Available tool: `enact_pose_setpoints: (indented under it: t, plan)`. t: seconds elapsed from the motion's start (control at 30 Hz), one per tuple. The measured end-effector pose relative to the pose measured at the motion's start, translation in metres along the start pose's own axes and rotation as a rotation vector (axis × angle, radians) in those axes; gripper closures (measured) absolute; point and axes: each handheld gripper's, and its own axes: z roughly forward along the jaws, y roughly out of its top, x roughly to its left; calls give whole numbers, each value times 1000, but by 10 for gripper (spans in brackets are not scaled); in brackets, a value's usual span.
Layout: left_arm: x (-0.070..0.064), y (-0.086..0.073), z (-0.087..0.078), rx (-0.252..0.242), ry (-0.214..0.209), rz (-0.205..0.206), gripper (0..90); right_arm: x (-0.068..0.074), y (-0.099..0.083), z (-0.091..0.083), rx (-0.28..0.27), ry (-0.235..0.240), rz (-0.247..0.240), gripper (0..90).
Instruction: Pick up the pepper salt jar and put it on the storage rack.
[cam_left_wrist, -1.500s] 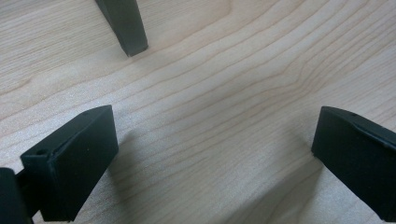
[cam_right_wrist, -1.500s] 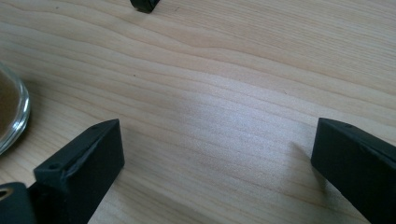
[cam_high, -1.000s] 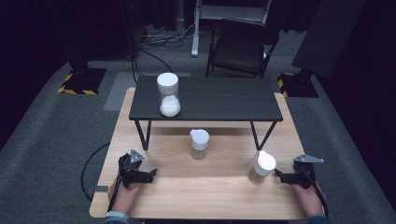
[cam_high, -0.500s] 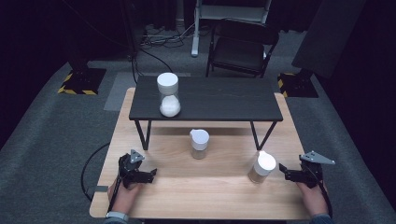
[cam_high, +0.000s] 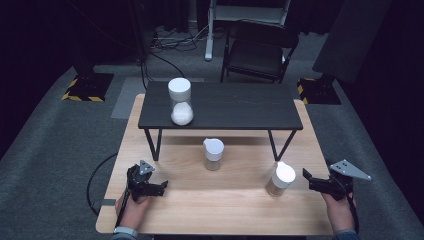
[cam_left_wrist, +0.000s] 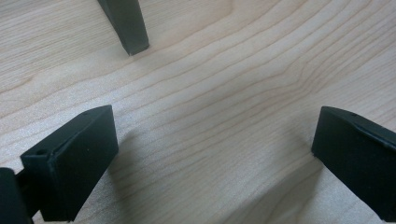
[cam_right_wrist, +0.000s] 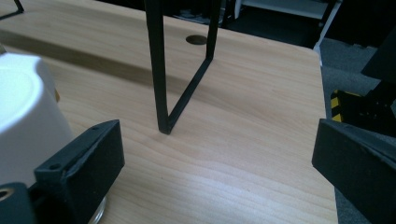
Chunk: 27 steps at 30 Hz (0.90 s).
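On the wooden table (cam_high: 235, 205) stand two small white-lidded jars: one in the middle (cam_high: 213, 154), one at the front right (cam_high: 280, 179). An hourglass-shaped container (cam_high: 180, 102) with a white top stands on the low black shelf (cam_high: 235, 107). My left gripper (cam_high: 161, 186) rests at the front left, open over bare wood (cam_left_wrist: 210, 154). To the right of the front right jar my right gripper (cam_high: 306, 178) is open and apart from it. In the right gripper view the gripper (cam_right_wrist: 219, 163) holds nothing, and that jar (cam_right_wrist: 23, 116) sits beside the left jaw.
The black shelf's thin legs (cam_right_wrist: 159, 70) (cam_left_wrist: 126, 23) stand on the table ahead of both grippers. A cable hole (cam_right_wrist: 196, 39) is in the tabletop. Behind the table are a black chair (cam_high: 260, 50) and stands on grey carpet.
My right gripper has drawn back to the right, away from the front right jar. The left gripper and the jars have stayed put.
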Motion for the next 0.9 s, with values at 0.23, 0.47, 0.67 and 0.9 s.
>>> enact_pose_setpoints:
  t: [0.23, 0.47, 0.67, 0.9]
  plan:
    - [0, 0, 0, 0, 0, 0, 1, 1, 1, -6, -39, 5, 4, 21]
    - [-1, 0, 0, 0, 2, -2, 1, 3, 2, -8, -54, 14, 5, 21]
    - [-1, 0, 0, 1, 2, -2, 1, 4, 4, -10, -69, 29, 19, 21]
    - [-1, 0, 0, 0, 3, -2, 1, 8, 10, -10, -74, 49, 13, 21]
